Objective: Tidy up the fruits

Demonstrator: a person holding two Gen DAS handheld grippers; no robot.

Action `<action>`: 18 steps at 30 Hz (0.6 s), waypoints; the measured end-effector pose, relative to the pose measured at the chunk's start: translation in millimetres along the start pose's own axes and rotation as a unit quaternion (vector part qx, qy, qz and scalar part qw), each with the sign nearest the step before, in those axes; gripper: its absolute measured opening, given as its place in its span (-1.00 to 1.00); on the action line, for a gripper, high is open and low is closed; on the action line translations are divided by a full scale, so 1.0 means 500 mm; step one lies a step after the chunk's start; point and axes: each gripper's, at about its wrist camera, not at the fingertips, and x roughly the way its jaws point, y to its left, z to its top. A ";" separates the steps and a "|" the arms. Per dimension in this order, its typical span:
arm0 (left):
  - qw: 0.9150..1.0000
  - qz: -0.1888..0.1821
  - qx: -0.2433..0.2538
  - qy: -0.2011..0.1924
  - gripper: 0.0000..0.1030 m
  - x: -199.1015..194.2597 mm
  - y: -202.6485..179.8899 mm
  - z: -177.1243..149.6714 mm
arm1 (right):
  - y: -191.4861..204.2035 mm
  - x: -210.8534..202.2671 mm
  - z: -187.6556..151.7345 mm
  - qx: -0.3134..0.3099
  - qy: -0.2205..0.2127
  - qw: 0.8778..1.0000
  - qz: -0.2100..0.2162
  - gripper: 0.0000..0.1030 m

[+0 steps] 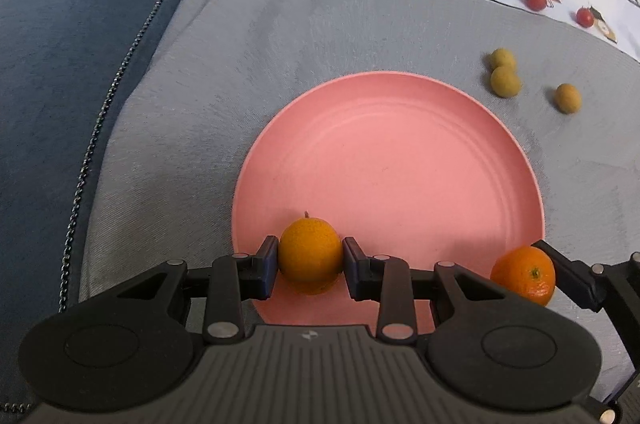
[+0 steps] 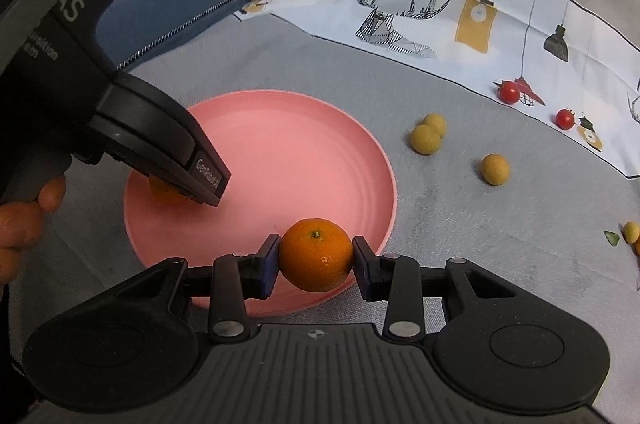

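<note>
Pink plate [image 1: 400, 160] bare (near edge aside); left tongs [image 1: 310, 260] clamp kumquat [image 1: 310, 254], right tongs [image 2: 316, 258] clamp mandarin [image 2: 316, 254].

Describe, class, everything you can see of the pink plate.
The pink plate is round, matte and plastic-looking, with faint concentric rings and a low raised rim. It lies flat on the grey cloth. It is bare except at its near edge, where two gripped oranges hang over or on it; contact is unclear.

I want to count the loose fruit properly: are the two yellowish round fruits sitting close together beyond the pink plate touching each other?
Cannot tell. In both wrist views the nearer yellowish fruit overlaps the farther one, so no gap or contact line shows between them.
</note>
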 end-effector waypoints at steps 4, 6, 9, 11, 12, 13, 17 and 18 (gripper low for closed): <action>0.999 -0.028 0.003 -0.023 0.99 -0.030 0.002 0.002 | 0.005 -0.001 0.007 -0.014 -0.005 1.000 0.007 0.26; 0.998 -0.011 0.005 -0.062 0.99 -0.060 -0.003 -0.006 | 0.005 -0.020 0.012 -0.016 -0.023 1.000 -0.004 0.66; 0.995 0.017 0.041 -0.095 0.99 -0.103 -0.016 -0.022 | -0.002 -0.059 0.010 -0.013 -0.031 0.999 -0.006 0.72; 0.991 0.028 0.047 -0.118 0.99 -0.137 -0.016 -0.042 | -0.012 -0.089 0.001 0.000 -0.027 1.000 -0.007 0.77; 0.990 0.027 0.049 -0.129 0.99 -0.158 -0.013 -0.057 | -0.016 -0.104 -0.005 0.006 -0.025 1.000 -0.005 0.79; 0.989 0.027 0.050 -0.135 0.99 -0.175 -0.009 -0.069 | -0.019 -0.122 -0.012 0.011 -0.023 1.000 -0.003 0.80; 0.988 0.030 0.041 -0.145 0.99 -0.241 0.013 -0.131 | -0.020 -0.197 -0.041 0.040 -0.017 0.999 -0.001 0.86; 0.988 0.033 0.038 -0.146 0.99 -0.257 0.019 -0.150 | -0.017 -0.214 -0.047 0.047 -0.017 0.999 0.000 0.86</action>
